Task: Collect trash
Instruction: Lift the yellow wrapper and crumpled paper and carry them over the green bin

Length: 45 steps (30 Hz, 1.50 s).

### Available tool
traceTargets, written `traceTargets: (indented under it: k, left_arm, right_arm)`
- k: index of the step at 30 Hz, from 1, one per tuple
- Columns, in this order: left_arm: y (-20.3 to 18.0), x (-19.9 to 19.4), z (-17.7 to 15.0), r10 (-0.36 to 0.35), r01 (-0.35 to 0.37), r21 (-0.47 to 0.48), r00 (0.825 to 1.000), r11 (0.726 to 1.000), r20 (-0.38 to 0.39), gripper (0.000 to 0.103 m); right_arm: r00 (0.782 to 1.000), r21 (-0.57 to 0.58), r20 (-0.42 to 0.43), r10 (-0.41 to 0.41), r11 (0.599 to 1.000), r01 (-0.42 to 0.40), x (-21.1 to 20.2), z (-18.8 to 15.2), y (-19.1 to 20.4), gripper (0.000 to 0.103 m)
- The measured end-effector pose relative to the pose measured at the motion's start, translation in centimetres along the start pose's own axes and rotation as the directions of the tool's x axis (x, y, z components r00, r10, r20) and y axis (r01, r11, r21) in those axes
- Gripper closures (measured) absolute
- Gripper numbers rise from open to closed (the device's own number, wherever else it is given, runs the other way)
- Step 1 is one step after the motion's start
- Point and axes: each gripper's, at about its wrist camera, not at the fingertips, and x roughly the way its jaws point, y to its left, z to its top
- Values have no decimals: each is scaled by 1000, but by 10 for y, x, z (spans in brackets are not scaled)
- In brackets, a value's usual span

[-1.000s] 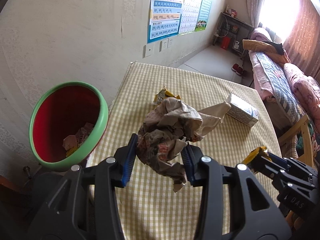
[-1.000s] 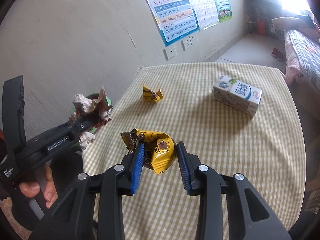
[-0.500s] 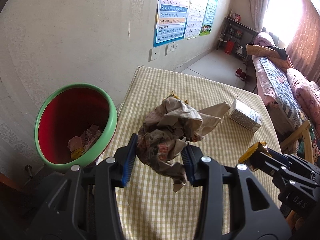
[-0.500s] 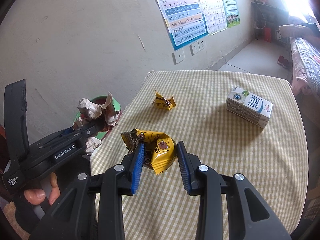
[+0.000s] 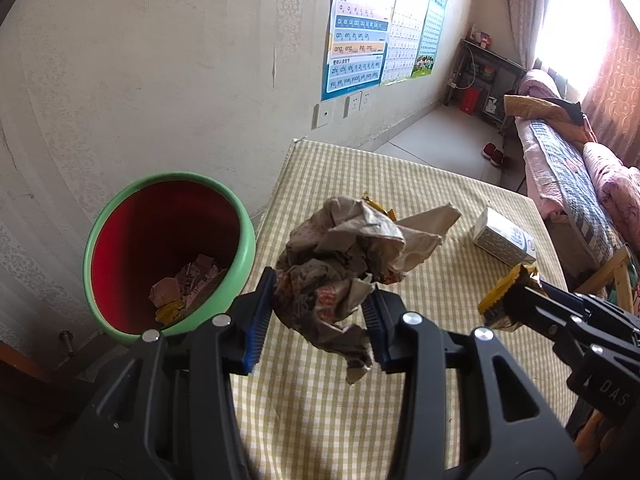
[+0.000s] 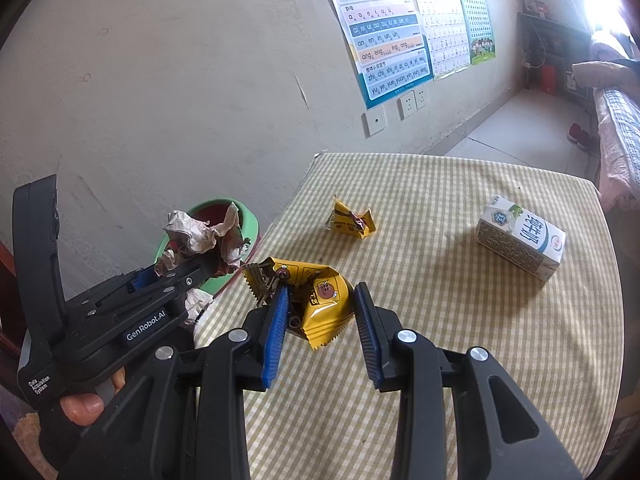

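Gripping one paper wad (image 5: 344,264) in left tongs (image 5: 318,312), one yellow wrapper (image 6: 320,300) in right tongs (image 6: 320,320); one more wrapper (image 6: 352,222), one carton (image 6: 522,238) loose.

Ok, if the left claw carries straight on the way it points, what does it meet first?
Probably the checked tablecloth, near the small yellow wrapper behind the crumpled paper held by the left claw. The green bin sits off left; depth unclear.

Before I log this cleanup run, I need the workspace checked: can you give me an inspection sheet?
Surface: table under checked cloth.
Job's things: crumpled paper; yellow wrapper; second wrapper and milk carton lying on cloth; green bin beside table, scraps inside.
Clutter: nothing seen.
Grippers: left gripper shut on paper; right gripper shut on wrapper.
Cables: nothing seen near table.
Surroundings: wall posters, bed.
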Motion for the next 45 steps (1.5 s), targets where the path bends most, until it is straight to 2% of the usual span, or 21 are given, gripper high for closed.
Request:
traceTargets:
  k: [45]
  left_arm:
    - [50,11,-1,43,-44,-120,999,992,-10,63]
  right_arm:
    - [998,-108,-47,47,993,-52,39,22,53,70]
